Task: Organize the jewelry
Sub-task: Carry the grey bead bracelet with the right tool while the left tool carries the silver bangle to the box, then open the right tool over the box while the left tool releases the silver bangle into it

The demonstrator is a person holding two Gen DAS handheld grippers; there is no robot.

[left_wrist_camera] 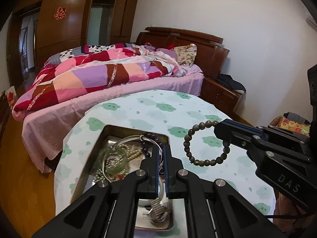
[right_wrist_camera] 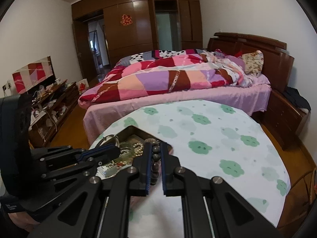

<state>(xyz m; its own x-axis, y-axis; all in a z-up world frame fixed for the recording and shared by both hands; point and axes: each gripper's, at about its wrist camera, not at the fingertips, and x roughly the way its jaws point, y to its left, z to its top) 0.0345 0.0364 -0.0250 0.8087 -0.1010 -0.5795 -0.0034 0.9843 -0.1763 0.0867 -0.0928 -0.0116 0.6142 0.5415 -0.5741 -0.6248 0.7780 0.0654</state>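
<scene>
A metal tray (left_wrist_camera: 111, 130) of jewelry sits on a round table with a cloud-print cloth (left_wrist_camera: 158, 107). My left gripper (left_wrist_camera: 163, 148) hovers over the tray, shut on a thin silver bangle (left_wrist_camera: 128, 139) that loops out to its left. My right gripper (left_wrist_camera: 219, 130) reaches in from the right, shut on a brown bead bracelet (left_wrist_camera: 206, 161) hanging above the cloth. In the right wrist view the bead bracelet (right_wrist_camera: 155, 155) runs between my right gripper (right_wrist_camera: 154, 145) fingers. There the left gripper (right_wrist_camera: 116, 151) lifts the bangle (right_wrist_camera: 111, 138) over the tray (right_wrist_camera: 130, 129).
In the tray lie a gold bead chain (left_wrist_camera: 118, 158), a dark bead bracelet (left_wrist_camera: 150, 136), a green piece and a metal watch (left_wrist_camera: 157, 211). Behind the table stands a bed with a patchwork quilt (left_wrist_camera: 89, 75), then a nightstand (left_wrist_camera: 220, 93) to its right. A cluttered low cabinet (right_wrist_camera: 53, 103) lines the left wall.
</scene>
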